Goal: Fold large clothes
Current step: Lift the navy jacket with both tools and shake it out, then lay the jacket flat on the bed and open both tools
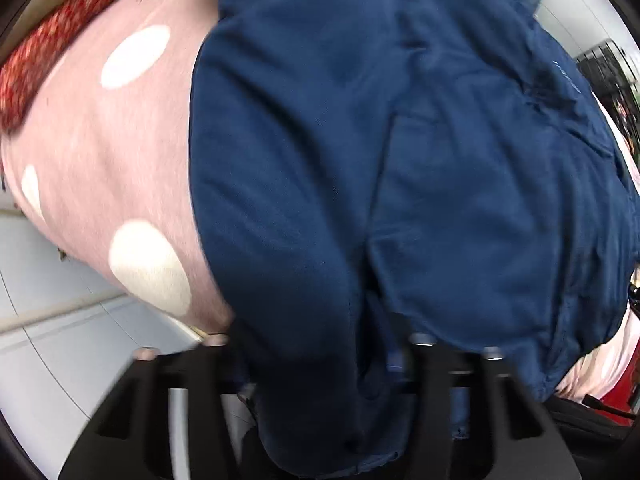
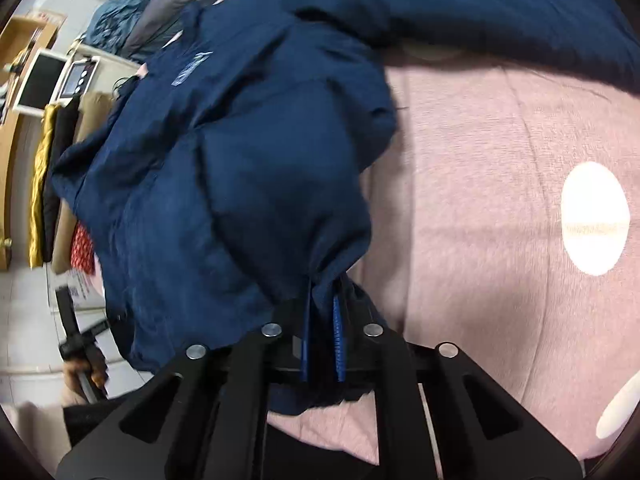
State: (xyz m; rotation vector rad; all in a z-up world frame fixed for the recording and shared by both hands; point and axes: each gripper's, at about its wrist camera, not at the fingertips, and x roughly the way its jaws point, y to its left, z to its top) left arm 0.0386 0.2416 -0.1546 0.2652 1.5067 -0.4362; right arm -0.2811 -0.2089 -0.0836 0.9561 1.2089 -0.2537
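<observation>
A large navy blue jacket (image 1: 400, 160) lies bunched on a pink bed cover with white dots (image 1: 100, 152). In the left wrist view its fabric drapes over and between my left gripper (image 1: 320, 344), hiding the fingertips; the jaws look closed on the cloth. In the right wrist view the jacket (image 2: 240, 152) is lifted in a puffed fold, and my right gripper (image 2: 322, 300) is shut on a gathered edge of it, its blue pads (image 2: 339, 332) pinching the cloth above the pink cover (image 2: 500, 200).
White tiled floor (image 1: 48, 340) lies beyond the bed's edge on the left. A wooden shelf with a monitor (image 2: 40, 80) and hanging yellow and black cloths (image 2: 44, 184) stands at the left of the right wrist view. Grey-blue bedding (image 2: 120, 12) is heaped behind.
</observation>
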